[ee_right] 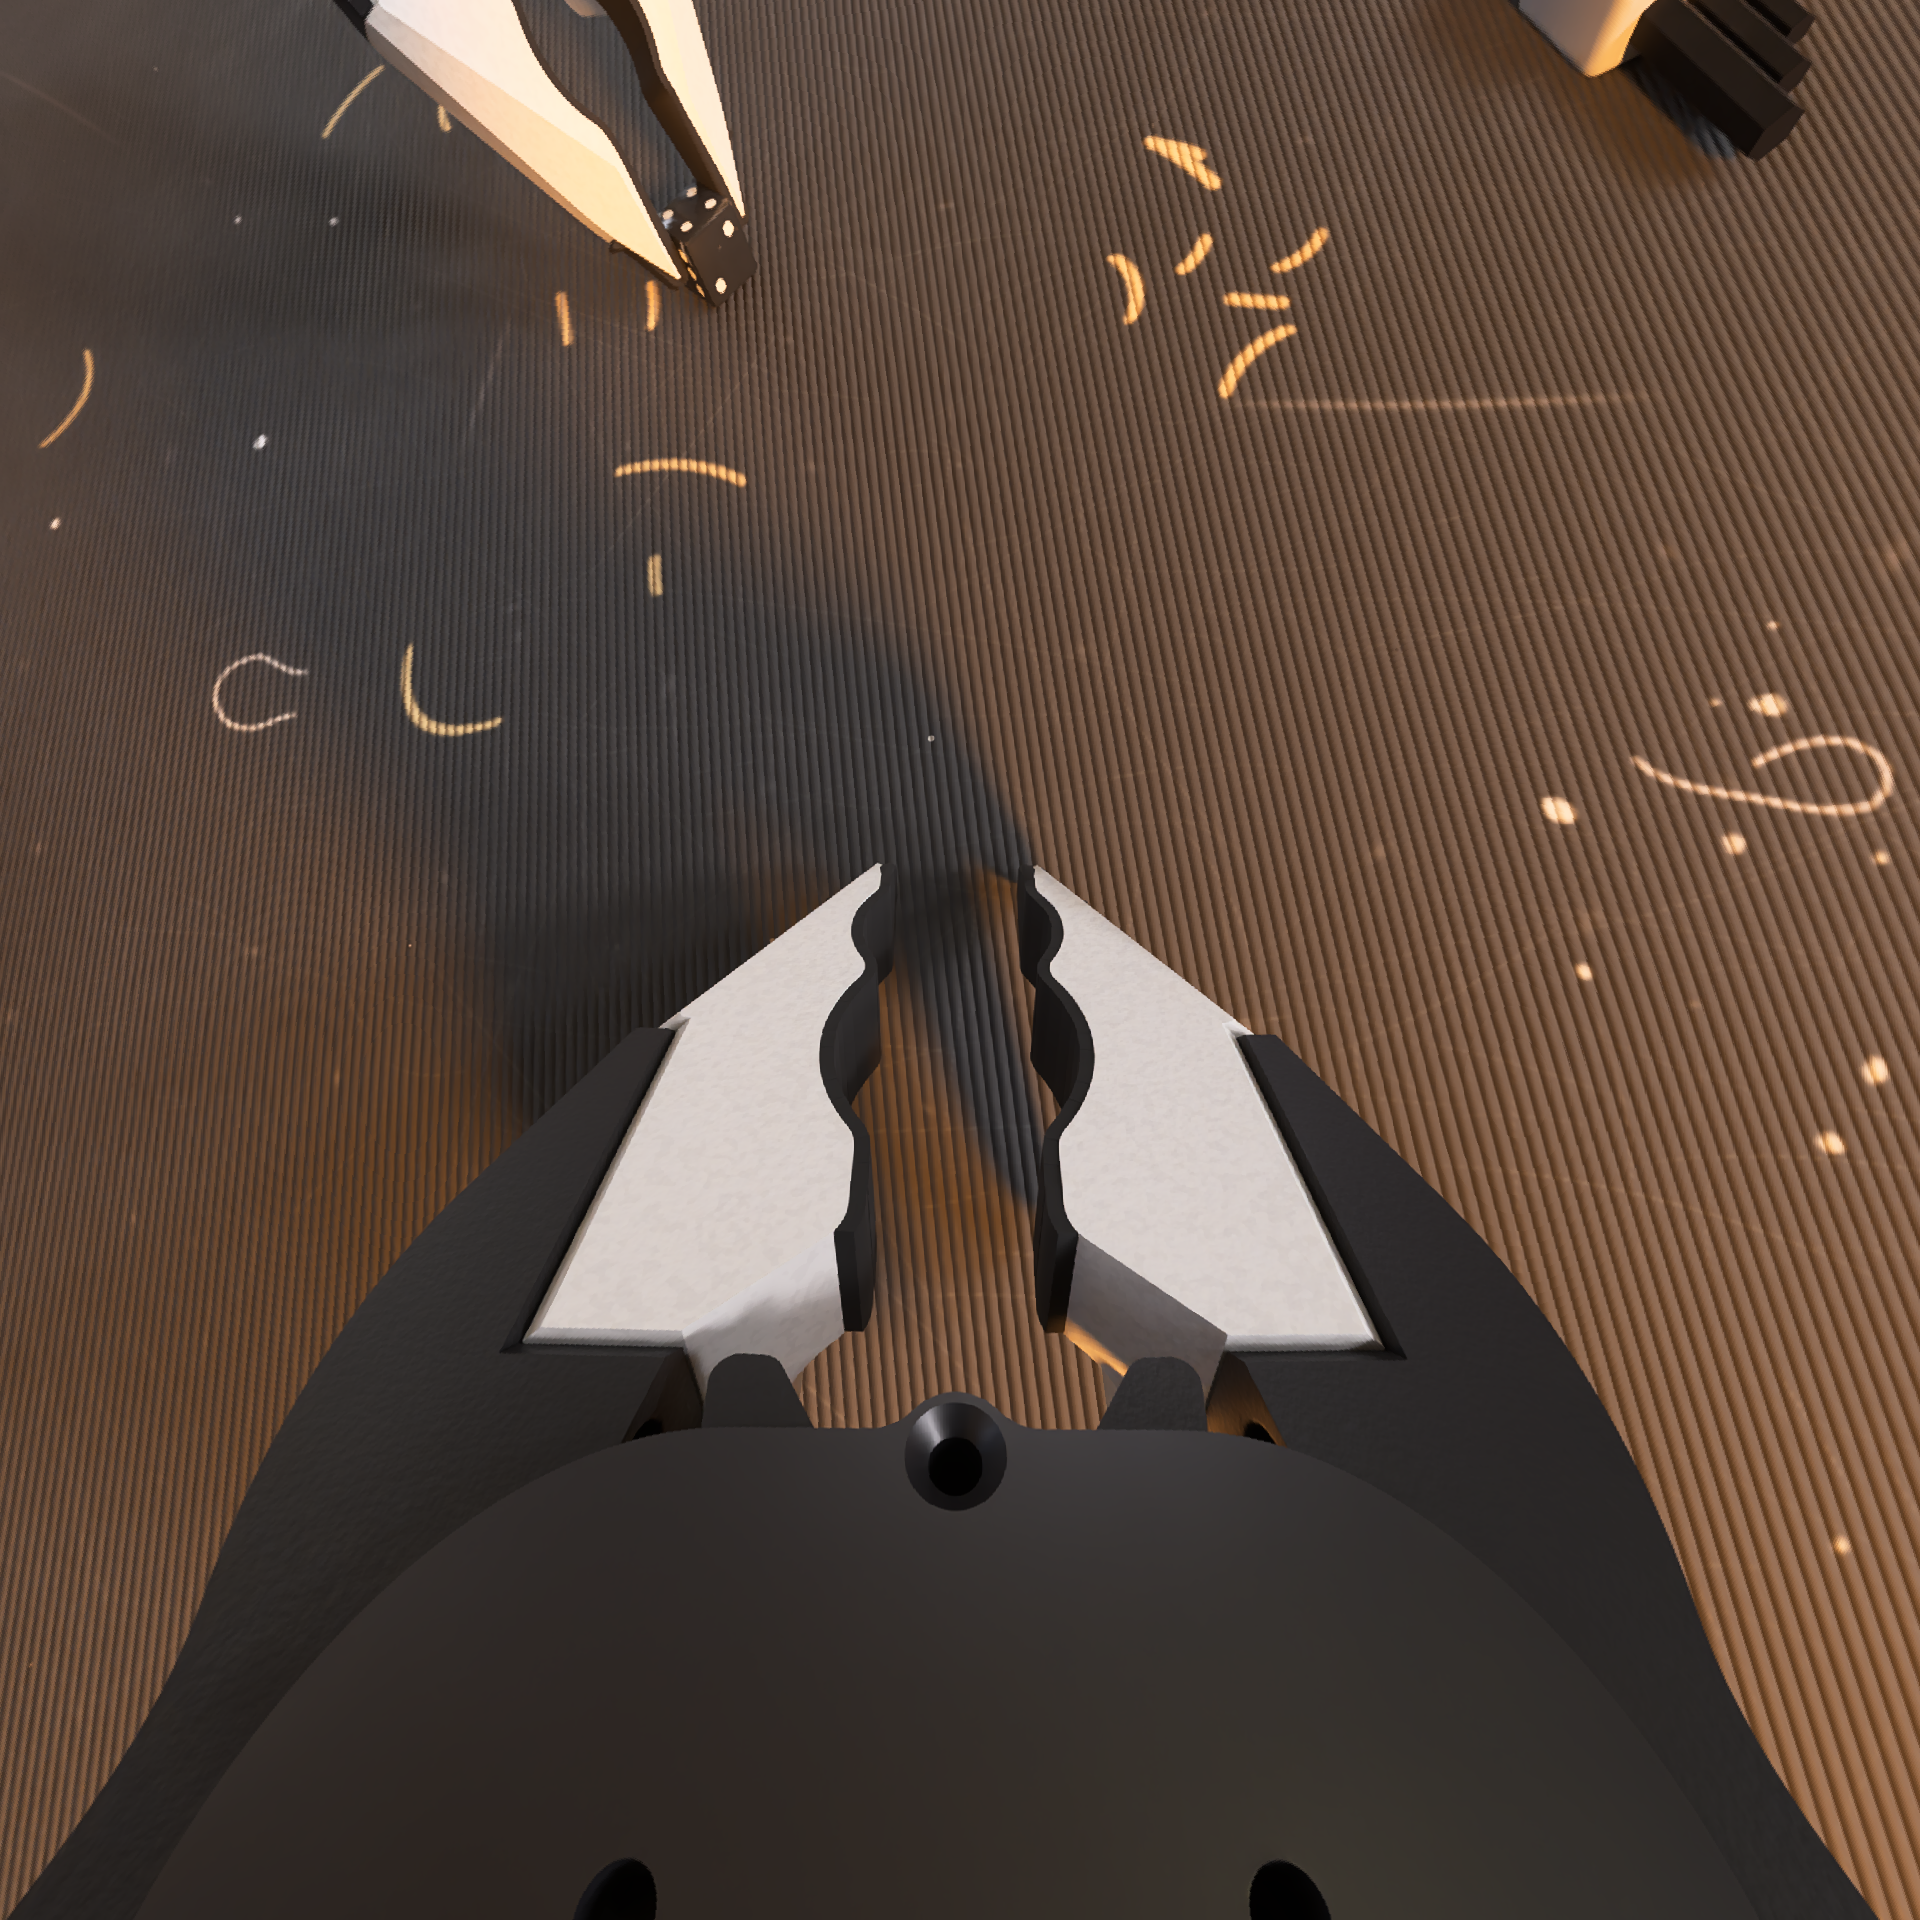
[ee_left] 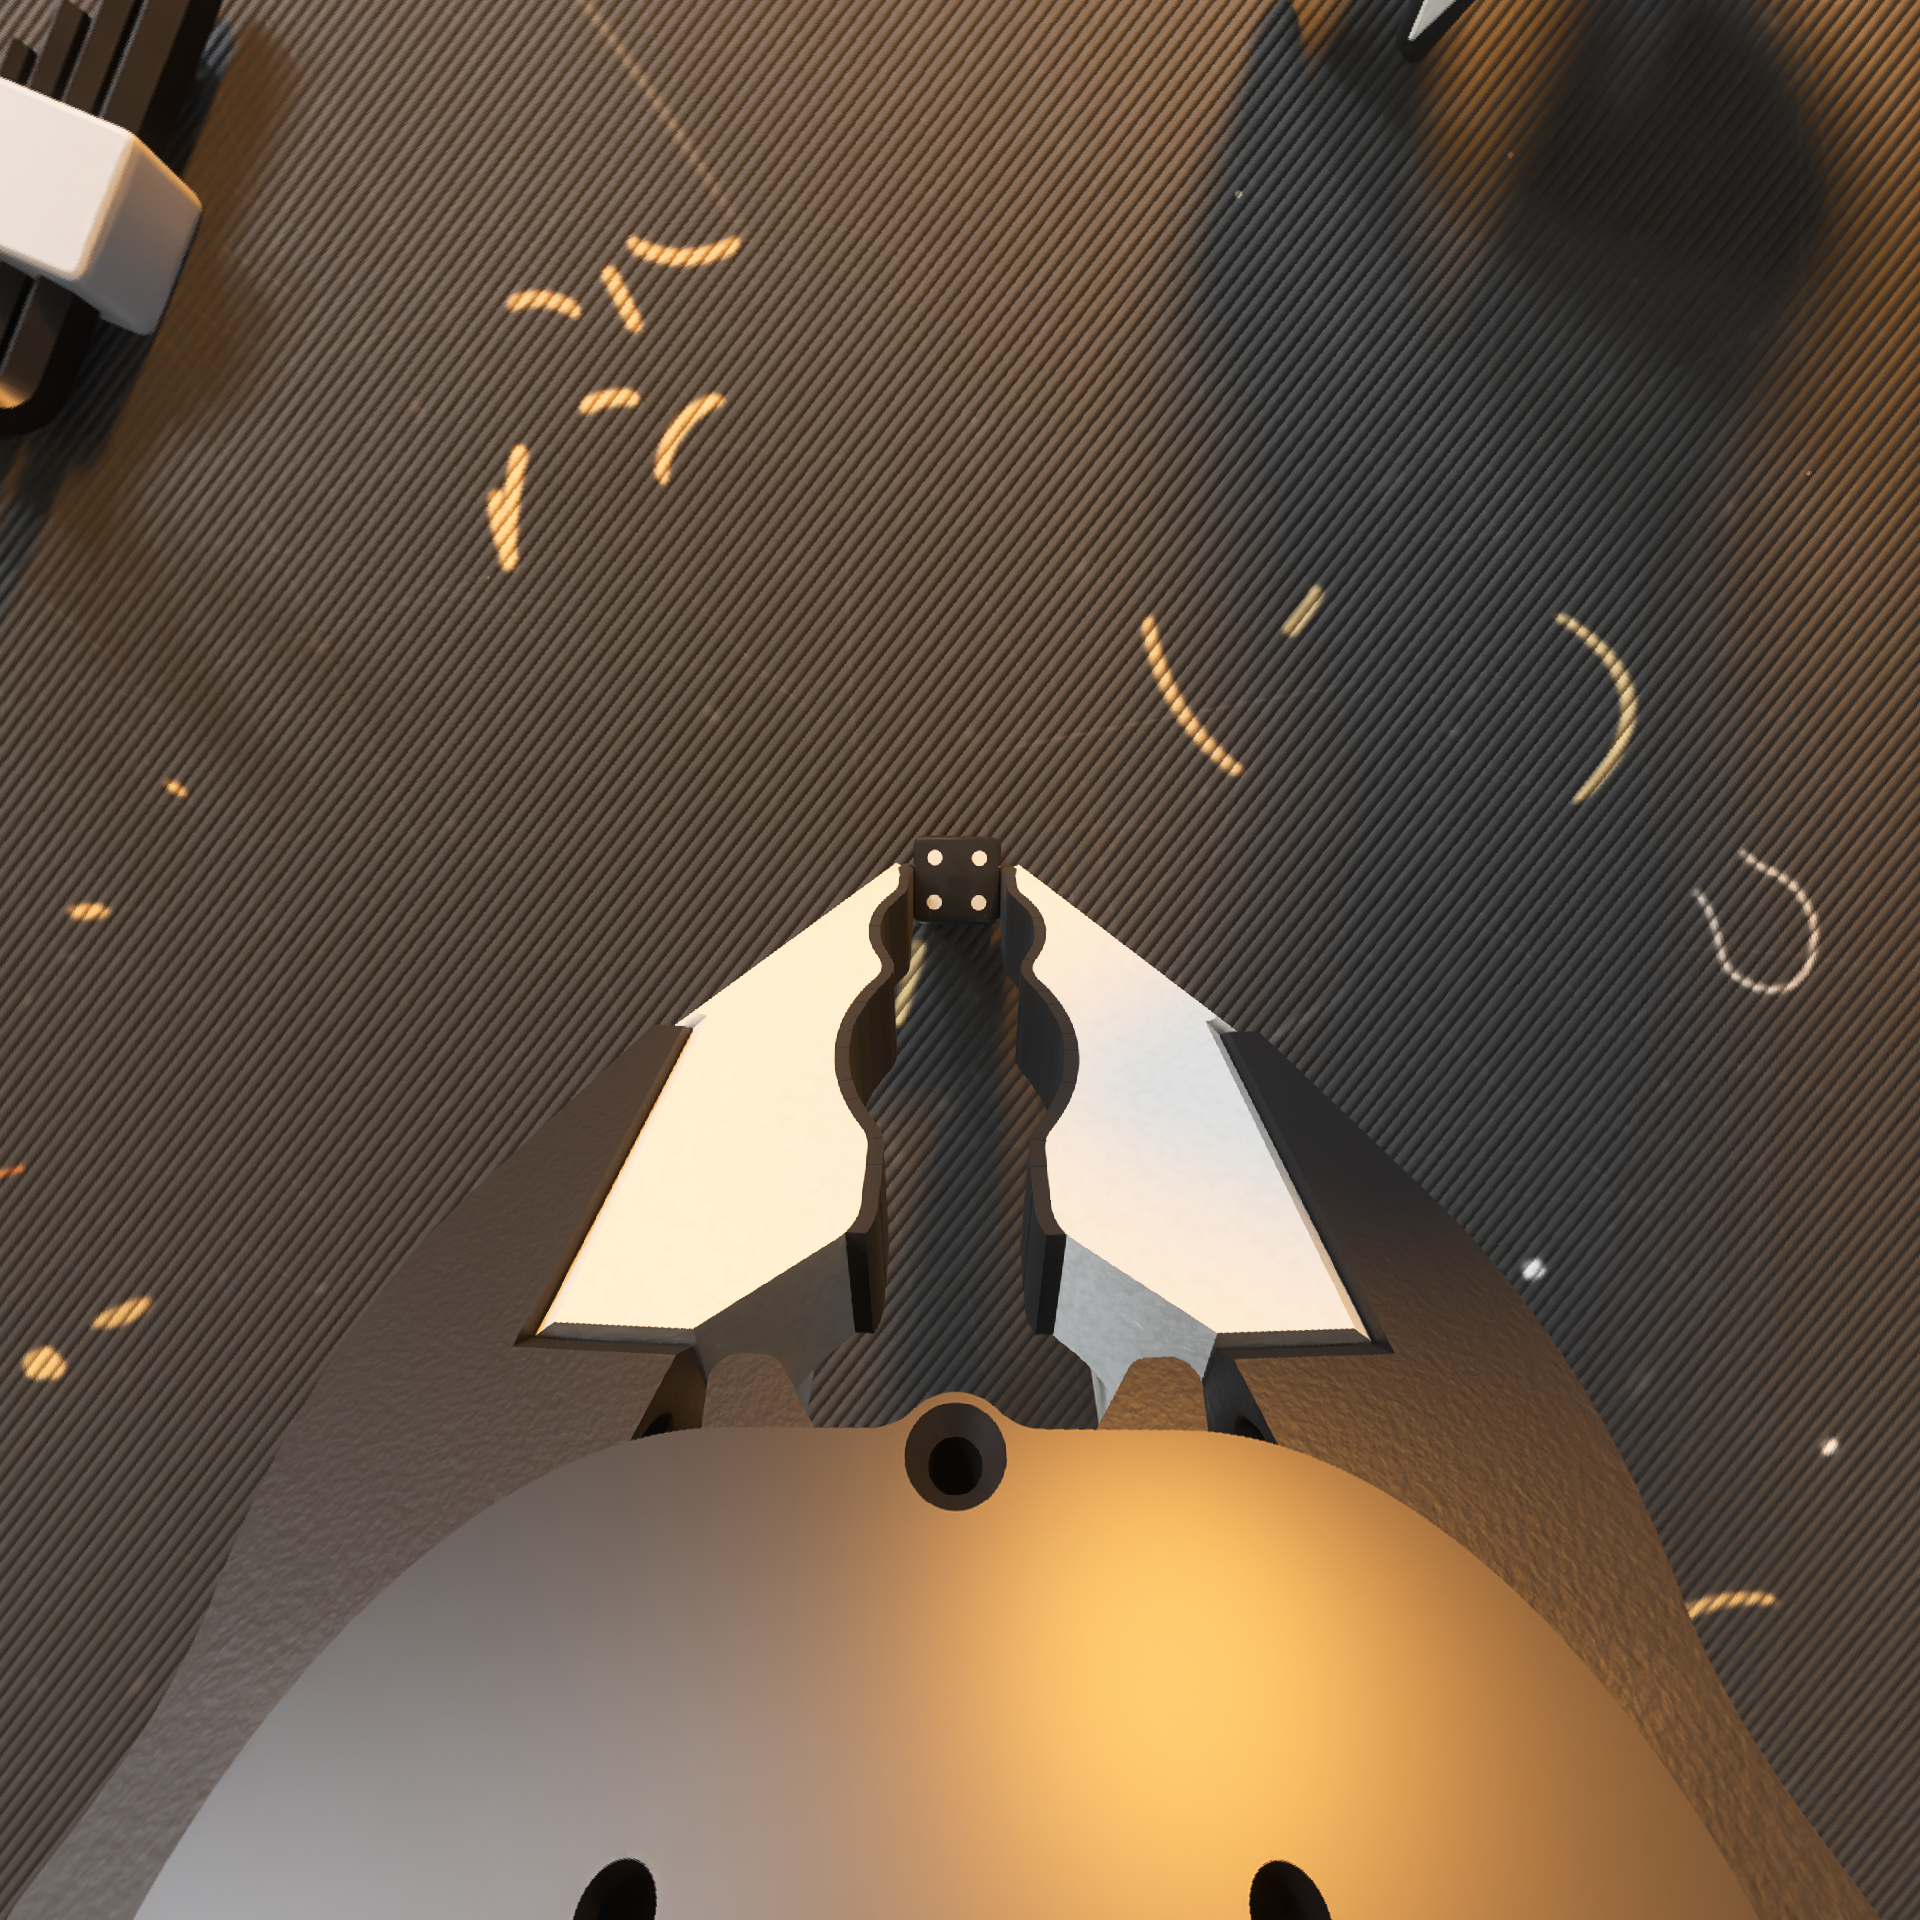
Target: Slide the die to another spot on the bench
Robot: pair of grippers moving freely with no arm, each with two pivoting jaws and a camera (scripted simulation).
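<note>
A small black die [ee_left: 956, 880] with white pips sits between the fingertips of my left gripper [ee_left: 956, 885], four pips facing the camera. The jaws are closed on its two sides. In the right wrist view the die [ee_right: 717, 255] and the left gripper [ee_right: 707, 241] show at the top left, with the die down at the ribbed brown bench [ee_right: 1351, 623]. I cannot tell whether it touches the surface. My right gripper [ee_right: 956, 883] is open and empty. It hovers over the bench, well away from the die.
A white and black blocky object [ee_left: 83, 208] lies at the far left of the left wrist view and also shows in the right wrist view [ee_right: 1662, 52] at the top right. Pale curved marks [ee_left: 623, 364] are scattered over the bench.
</note>
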